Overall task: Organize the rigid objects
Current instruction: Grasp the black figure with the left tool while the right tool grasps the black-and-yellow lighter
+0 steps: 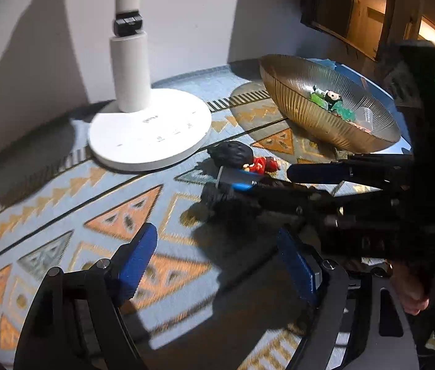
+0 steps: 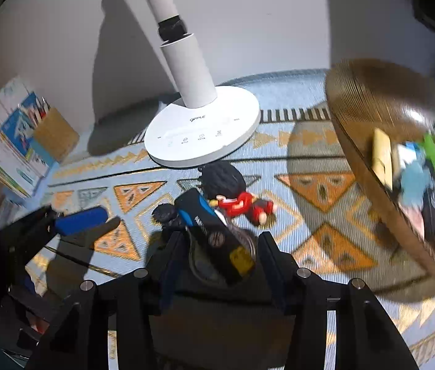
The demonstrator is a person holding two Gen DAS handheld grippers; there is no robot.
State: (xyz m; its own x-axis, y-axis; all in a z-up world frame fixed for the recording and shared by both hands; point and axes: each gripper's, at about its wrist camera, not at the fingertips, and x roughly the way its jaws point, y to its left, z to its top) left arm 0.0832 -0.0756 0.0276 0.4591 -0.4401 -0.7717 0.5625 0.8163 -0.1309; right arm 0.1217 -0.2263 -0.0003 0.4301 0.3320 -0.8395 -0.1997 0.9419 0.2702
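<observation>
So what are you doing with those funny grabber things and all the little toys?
A person is tidying small toys into the ribbed amber bowl using two grabbers. The right hand-held gripper is shut on a black and blue gadget with a ring attached, just above the patterned cloth. The left hand-held gripper is open and holds nothing. A little figure in red with big black hair lies on the cloth beside the white lamp base, not yet in the bowl.

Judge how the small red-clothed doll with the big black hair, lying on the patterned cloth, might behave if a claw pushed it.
The doll lies flat, so it probably slides rather than tips. Its rounded, oversized black head may make it pivot or roll sideways. It looks like small hard plastic, likely light and stiff.
</observation>
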